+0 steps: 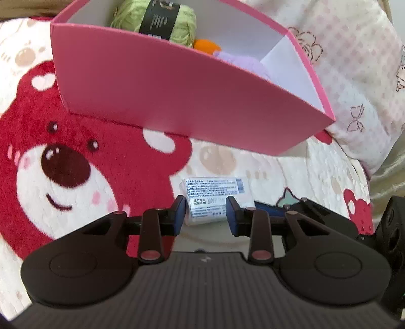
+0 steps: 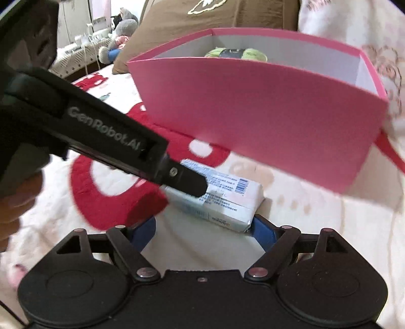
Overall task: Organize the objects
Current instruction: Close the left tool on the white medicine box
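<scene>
A white tissue pack [image 1: 215, 200] with a printed label lies on the bear-print blanket, also in the right wrist view [image 2: 222, 202]. My left gripper [image 1: 206, 215] is open, its blue pads either side of the pack's near end, seemingly apart from it. My right gripper [image 2: 202, 232] is open wide, its right pad close to the pack's corner. The left gripper's finger [image 2: 184, 181] crosses over the pack in the right wrist view. Behind stands a pink box [image 1: 164, 101] holding green yarn [image 1: 157, 20], an orange piece [image 1: 205, 45] and purple yarn [image 1: 240, 60]; the box also shows in the right wrist view [image 2: 265, 114].
The blanket [image 1: 50, 164] carries a large red bear face. A pink-checked pillow [image 1: 354, 76] lies to the box's right. A brown cushion [image 2: 202, 17] and soft toys [image 2: 121, 35] sit behind the box.
</scene>
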### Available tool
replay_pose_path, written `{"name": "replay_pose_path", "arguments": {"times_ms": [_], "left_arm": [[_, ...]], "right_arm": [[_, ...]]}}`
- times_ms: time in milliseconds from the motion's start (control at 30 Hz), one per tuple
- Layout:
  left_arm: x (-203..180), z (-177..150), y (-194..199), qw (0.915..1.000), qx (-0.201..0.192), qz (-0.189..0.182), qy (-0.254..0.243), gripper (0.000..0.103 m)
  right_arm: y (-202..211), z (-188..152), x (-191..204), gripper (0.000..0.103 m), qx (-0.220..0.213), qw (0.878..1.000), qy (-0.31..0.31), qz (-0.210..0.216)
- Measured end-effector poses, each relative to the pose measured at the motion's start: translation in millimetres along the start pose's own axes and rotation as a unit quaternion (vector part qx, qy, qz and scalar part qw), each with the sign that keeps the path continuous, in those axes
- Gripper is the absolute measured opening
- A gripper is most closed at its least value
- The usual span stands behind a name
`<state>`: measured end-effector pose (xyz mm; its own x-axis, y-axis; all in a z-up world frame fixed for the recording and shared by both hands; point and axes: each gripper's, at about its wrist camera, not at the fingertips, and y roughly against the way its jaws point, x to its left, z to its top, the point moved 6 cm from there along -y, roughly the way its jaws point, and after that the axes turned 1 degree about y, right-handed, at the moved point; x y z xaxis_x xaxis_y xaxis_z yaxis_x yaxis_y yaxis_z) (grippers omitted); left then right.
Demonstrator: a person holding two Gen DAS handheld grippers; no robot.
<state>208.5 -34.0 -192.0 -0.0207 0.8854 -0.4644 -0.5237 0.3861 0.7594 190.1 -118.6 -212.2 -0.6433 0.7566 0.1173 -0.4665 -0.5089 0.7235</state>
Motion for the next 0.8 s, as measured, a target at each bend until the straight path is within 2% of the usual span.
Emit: {"name": "replay_pose_path", "arguments": {"times_ms": [133,267,400,467,600,800], "left_arm": [[6,-2,-4,0.9993,0.015,0.021,0.026,0.031],[11,-5,-7,0.999,0.006,0.017,0.041,0.024],[5,-6,-5,0.9994,-0.024,0.008,0.021,0.018],[0,-8,-1,0.9992,-0.034,0.018,0.003,0.018],[0,-10,0,0.9991,-0.033,0.02,0.019,0.019],[-15,-18,17,0.9989,-0.035,0.032,-0.001,0.019]], "right_arm": [[4,-3,-6,0.086,-0.007,1.0,-0.025,-0.008],[-4,-2,-12,0.078,-0.02,0.999,-0.041,-0.029],[-7,-5,-16,0.074,-0.03,0.998,-0.053,-0.032],[-11,-5,-14,0.074,-0.028,0.998,-0.042,-0.04],[-12,-9,-7,0.075,-0.031,0.998,-0.029,-0.052],[0,-9,5,0.075,-0.028,0.997,-0.007,-0.072]]}}
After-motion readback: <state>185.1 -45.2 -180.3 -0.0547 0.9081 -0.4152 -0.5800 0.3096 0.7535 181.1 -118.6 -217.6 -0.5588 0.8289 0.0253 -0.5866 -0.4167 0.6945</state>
